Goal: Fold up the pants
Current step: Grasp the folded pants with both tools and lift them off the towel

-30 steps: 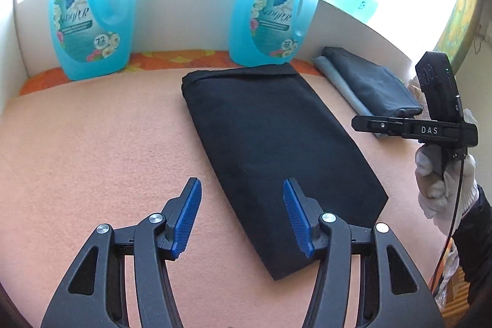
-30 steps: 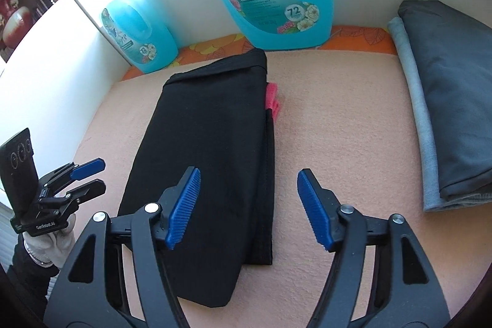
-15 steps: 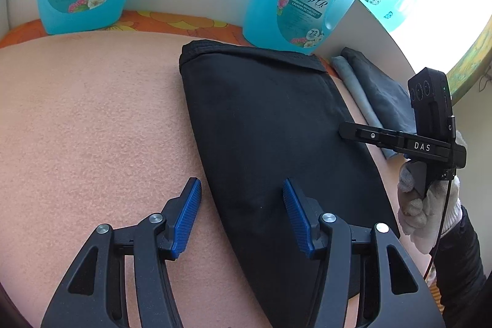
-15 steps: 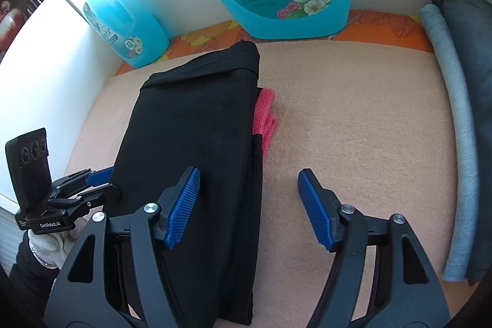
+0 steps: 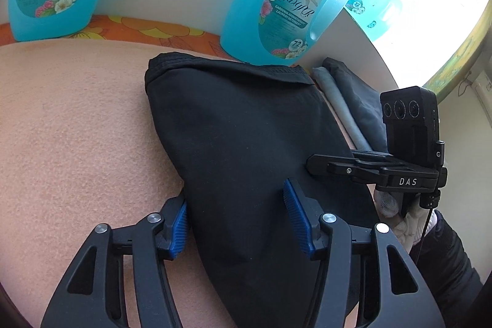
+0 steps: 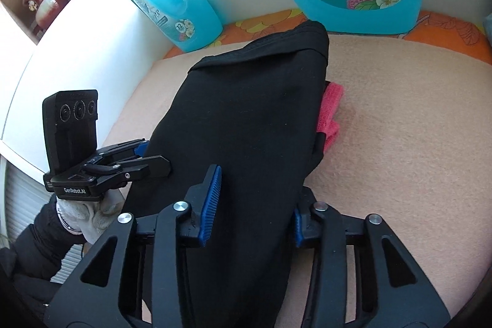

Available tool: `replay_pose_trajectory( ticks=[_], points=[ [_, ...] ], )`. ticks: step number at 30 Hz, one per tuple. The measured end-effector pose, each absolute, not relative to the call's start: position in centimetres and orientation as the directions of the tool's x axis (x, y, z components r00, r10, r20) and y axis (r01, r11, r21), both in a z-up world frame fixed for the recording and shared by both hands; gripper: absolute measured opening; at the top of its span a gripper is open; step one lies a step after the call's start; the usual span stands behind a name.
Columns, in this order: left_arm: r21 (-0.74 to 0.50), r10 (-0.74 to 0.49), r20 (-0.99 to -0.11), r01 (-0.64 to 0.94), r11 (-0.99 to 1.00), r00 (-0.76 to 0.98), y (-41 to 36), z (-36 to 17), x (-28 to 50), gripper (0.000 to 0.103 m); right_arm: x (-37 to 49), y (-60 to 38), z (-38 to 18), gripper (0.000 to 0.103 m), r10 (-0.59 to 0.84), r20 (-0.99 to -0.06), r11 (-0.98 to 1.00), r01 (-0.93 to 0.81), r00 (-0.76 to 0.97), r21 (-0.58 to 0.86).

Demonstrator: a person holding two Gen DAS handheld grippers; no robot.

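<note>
A big peach blanket [image 5: 67, 125] covers the counter, and the black pants [image 5: 246, 137] lie on it, already folded into one long strip. The strip runs from its far end, by the blue bottles [image 5: 286, 5] at the white wall, straight back to the near end, where the person stands. So its long way points away from both grippers.

A pile of folded grey clothes [image 5: 353, 94] sits to the right, apart from the pants. A small pink cloth [image 6: 330, 109] peeks out from under the right edge of the pants.

The two grippers come at the near end from both sides. The left gripper [image 5: 235, 220] is at the left edge and the right gripper [image 6: 253, 205] is at the right edge. Each one is about as close to the near end as the other.

The left gripper has just been closing. One finger sits on the blanket, touching the pants' left edge, and the other rests on top of the cloth. There is a wide bit of cloth between them, and I cannot tell if it is pinched tight yet.

The right gripper has just been closing too, and more. One finger is on top of the pants and the other is tucked at the right edge, with cloth bunched between them. It looks like it is pinching the pants.

I think the next move is to lift the near end and carry it to the far end, by the bottles, so the strip folds in half. Both grippers need to go the same way together.
</note>
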State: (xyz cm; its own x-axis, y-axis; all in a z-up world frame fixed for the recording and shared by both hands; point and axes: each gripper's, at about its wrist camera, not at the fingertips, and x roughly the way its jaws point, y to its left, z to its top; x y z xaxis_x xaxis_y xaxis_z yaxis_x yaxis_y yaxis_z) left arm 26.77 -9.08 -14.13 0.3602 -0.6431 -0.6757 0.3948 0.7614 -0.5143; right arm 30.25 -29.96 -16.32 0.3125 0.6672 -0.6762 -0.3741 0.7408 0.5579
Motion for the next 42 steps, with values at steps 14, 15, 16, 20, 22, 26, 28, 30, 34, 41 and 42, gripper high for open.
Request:
replay_pose_trajectory(
  ticks=[14,15,16,20,22,26,28,30,34,41,42],
  points=[
    [-0.507,-0.634,-0.643,0.382,0.773,0.429,-8.8,-11.6,25.0,0.011,27.1,-28.5,-12.2,0.018,0.601,-0.683,0.797,-0.38,0.415,0.47],
    [-0.492,-0.63,-0.644,0.396,0.776,0.434,-9.1,-11.2,24.6,0.01,26.7,-28.3,-11.8,0.018,0.594,-0.686,0.801,-0.386,0.419,0.457],
    [-0.478,-0.625,-0.645,0.405,0.779,0.44,-9.2,-10.9,24.2,0.01,26.1,-28.4,-11.4,0.018,0.585,-0.69,0.807,-0.39,0.426,0.444],
    [-0.453,-0.621,-0.633,0.429,0.781,0.463,-9.7,-9.6,22.8,0.009,24.4,-27.9,-10.0,0.018,0.563,-0.693,0.822,-0.393,0.45,0.413],
    [-0.434,-0.619,-0.626,0.448,0.782,0.475,-10.1,-8.7,21.9,0.009,23.4,-28.0,-9.1,0.018,0.558,-0.688,0.825,-0.394,0.463,0.405],
    [-0.391,-0.619,-0.606,0.49,0.779,0.5,-10.8,-6.8,20.0,0.009,21.2,-28.5,-7.1,0.018,0.549,-0.675,0.833,-0.392,0.493,0.39],
    [-0.367,-0.62,-0.595,0.513,0.776,0.512,-11.2,-5.8,18.9,0.009,20.1,-28.9,-6.2,0.018,0.538,-0.671,0.84,-0.391,0.511,0.376],
    [-0.353,-0.625,-0.584,0.532,0.77,0.518,-11.7,-4.9,17.9,0.009,18.7,-29.2,-5.3,0.018,0.527,-0.665,0.847,-0.388,0.529,0.363],
    [-0.344,-0.647,-0.564,0.567,0.749,0.513,-12.7,-3.7,16.3,0.009,16.4,-29.5,-3.8,0.018,0.504,-0.654,0.862,-0.38,0.565,0.336],
    [-0.329,-0.692,-0.531,0.634,0.7,0.488,-16.3,-2.0,14.3,0.009,12.4,-32.7,-1.8,0.017,0.466,-0.628,0.885,-0.338,0.623,0.321],
    [-0.332,-0.7,-0.527,0.642,0.691,0.481,-17.0,-1.8,14.2,0.009,11.9,-33.4,-1.5,0.017,0.459,-0.625,0.889,-0.33,0.631,0.318]
  ],
)
